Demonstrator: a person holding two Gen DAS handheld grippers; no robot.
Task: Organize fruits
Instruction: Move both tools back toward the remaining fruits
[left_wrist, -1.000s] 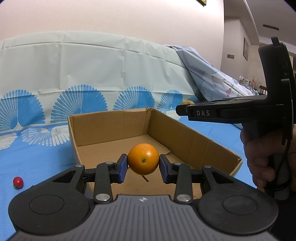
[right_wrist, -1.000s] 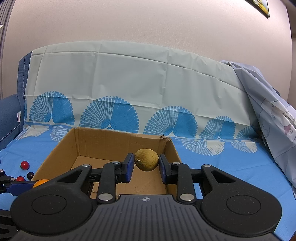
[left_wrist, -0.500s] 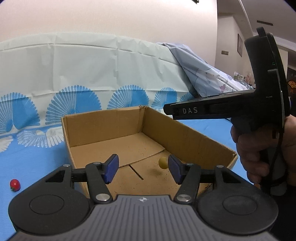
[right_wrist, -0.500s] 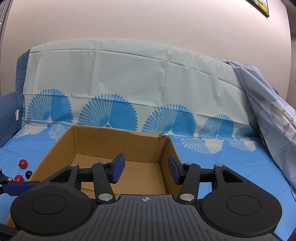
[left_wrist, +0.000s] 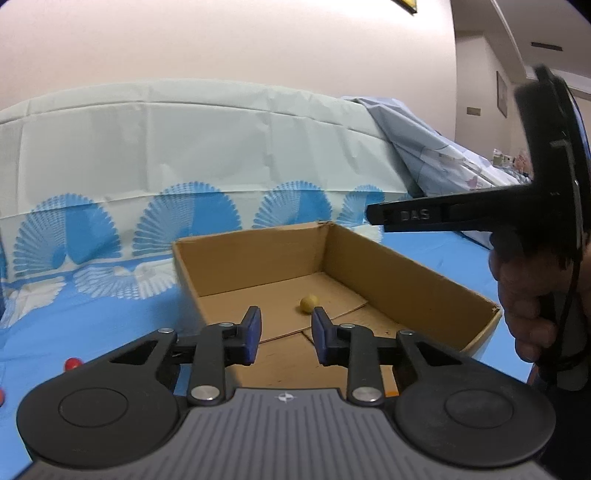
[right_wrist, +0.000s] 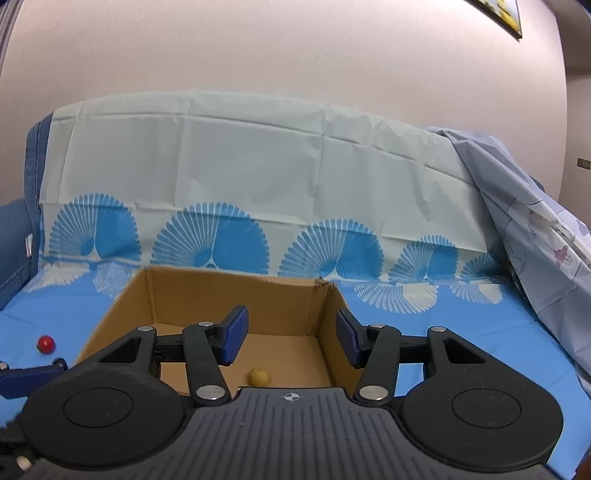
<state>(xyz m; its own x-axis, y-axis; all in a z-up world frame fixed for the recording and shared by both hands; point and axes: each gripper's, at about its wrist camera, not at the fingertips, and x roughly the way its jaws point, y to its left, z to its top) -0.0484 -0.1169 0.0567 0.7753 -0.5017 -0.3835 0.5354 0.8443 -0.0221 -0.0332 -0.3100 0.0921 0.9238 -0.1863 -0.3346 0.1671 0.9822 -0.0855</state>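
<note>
Yellowish small fruit (left_wrist: 308, 305) on cardboard box (left_wrist: 406, 284) floor, just beyond left gripper (left_wrist: 286, 334) fingers, narrowed, just closing, empty; right gripper (right_wrist: 291, 338) fingers wide, empty, above fruit.

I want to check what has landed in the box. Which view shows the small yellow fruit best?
The left wrist view: the small yellow fruit lies in the open on the cardboard box floor. In the right wrist view it sits low, just above the gripper's body, its lower edge cut off.

A blue cloth (right_wrist: 461, 332) carries the cardboard box (right_wrist: 236, 291); left of the box lies a red fruit (right_wrist: 47, 344).
</note>
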